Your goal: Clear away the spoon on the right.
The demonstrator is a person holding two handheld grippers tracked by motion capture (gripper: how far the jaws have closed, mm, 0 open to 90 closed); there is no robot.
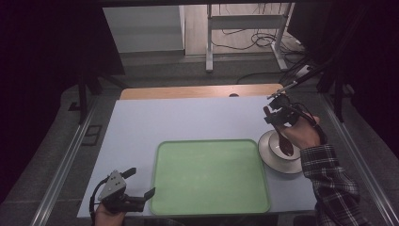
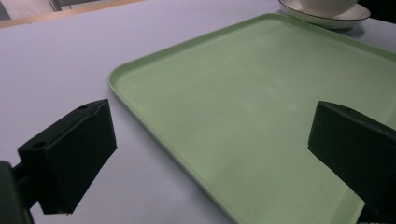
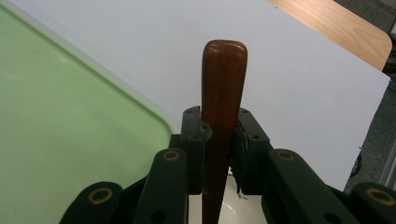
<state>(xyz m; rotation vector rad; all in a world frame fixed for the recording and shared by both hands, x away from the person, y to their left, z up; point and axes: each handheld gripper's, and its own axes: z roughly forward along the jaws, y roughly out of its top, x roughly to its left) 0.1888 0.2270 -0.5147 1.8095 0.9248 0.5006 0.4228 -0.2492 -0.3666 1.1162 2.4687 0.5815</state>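
A brown wooden spoon (image 1: 283,141) stands with its head in a white bowl (image 1: 273,143) on a white saucer (image 1: 284,167), right of a bare green tray (image 1: 209,176). My right gripper (image 1: 277,115) is shut on the spoon's handle above the bowl. In the right gripper view the handle (image 3: 223,84) rises between the pressed pads of that gripper (image 3: 219,128), over the bowl's white rim (image 3: 233,210). My left gripper (image 1: 141,182) rests open at the table's near left corner, beside the tray. In its own view the left gripper (image 2: 210,149) has nothing between its jaws, which frame the tray (image 2: 261,93).
The pale table top (image 1: 188,117) ends in a wooden strip (image 1: 197,91) at the far side. The saucer (image 2: 327,18) sits just past the tray's far right corner. A metal stand (image 1: 244,33) and cables lie on the floor behind the table.
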